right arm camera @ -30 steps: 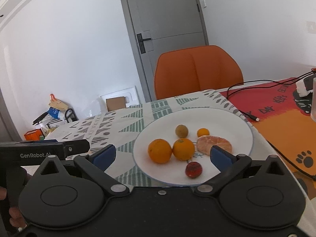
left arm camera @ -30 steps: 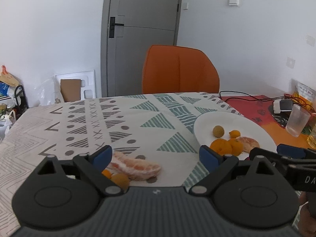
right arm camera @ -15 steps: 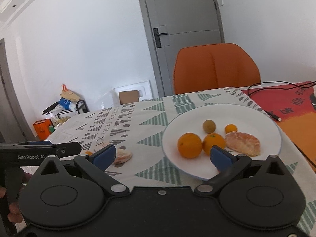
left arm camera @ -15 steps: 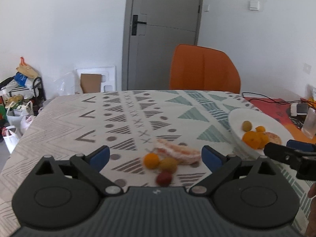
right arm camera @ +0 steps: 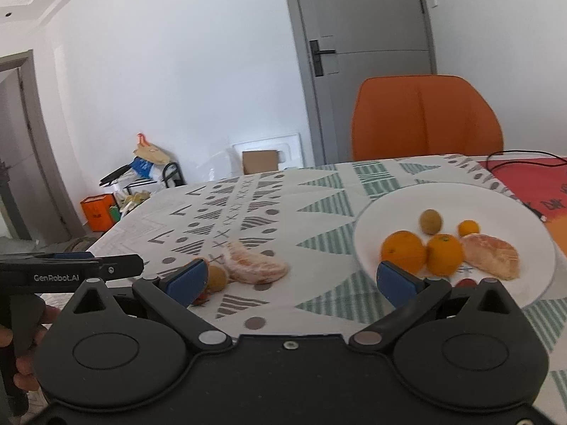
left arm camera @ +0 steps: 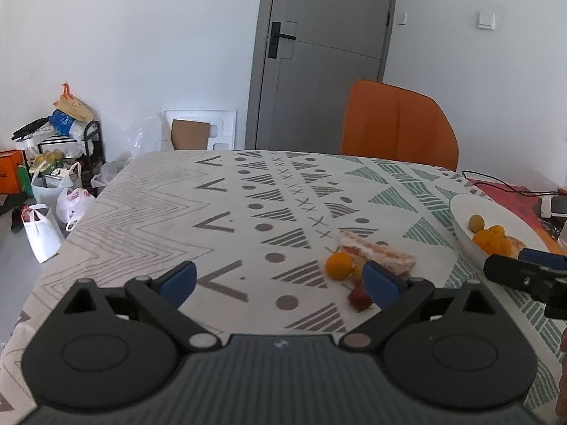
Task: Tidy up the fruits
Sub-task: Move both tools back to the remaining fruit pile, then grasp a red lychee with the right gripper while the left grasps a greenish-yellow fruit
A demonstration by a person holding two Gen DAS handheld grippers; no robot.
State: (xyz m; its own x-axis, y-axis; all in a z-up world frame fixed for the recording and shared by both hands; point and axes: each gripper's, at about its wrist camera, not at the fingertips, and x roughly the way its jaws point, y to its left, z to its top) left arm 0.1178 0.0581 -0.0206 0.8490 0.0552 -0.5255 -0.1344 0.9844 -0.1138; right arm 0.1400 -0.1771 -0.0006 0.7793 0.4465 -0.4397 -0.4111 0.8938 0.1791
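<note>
Both tools spread wide, grasping nothing: left tool (left arm camera: 280, 281), right tool (right arm camera: 301, 279) above tablecloth (left arm camera: 177, 209).

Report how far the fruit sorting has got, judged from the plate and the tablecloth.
Roughly half done. On the white plate lie two oranges, a kiwi, a small citrus, a peeled segment and a red fruit near its front rim.

In hand: nothing; the left tongs and right tongs are open.

Left on the tablecloth: a peeled piece, a small orange, a brownish fruit and a red one.
</note>
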